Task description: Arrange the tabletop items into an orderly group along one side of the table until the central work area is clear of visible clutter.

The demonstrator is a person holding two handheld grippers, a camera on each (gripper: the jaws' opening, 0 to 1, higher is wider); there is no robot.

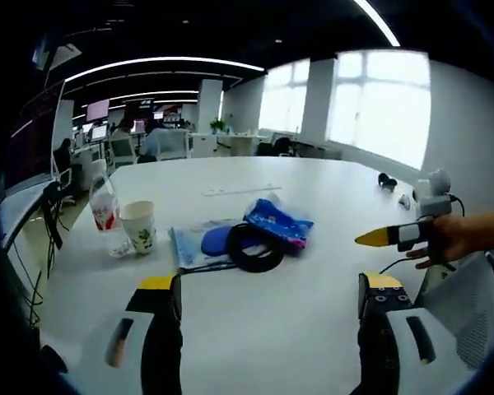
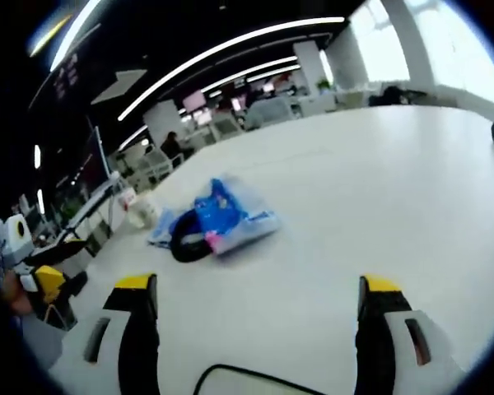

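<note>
Left to right, starting with the left gripper view.
Table: white, wide, most of its surface bare.
Water bottle: far left of the clutter, upright, clear with a red label.
Paper cup: just right of the bottle, upright, close beside it, printed pattern on its wall.
Blue sheet: flat on the table right of the cup, partly under a blue rounded object.
Black coil: ring of cable, lying over the sheet's right edge, touching the blue packet.
Blue packet: crumpled, with a pink strip, just behind the coil.
Left gripper: jaws well apart, yellow-tipped, nothing between them, short of the clutter.
Right gripper: entering at the right edge over the table, yellow tip pointing left, held by a hand; jaw spacing unclear from this side.

Right gripper view.
Left gripper: at the left edge, blurred, yellow and black.
Paper cup: far left of the pile, blurred.
Black coil: at the pile's near left.
Blue packet: on the table, well ahead of the jaws.
Right gripper: jaws spread wide, empty.
</note>
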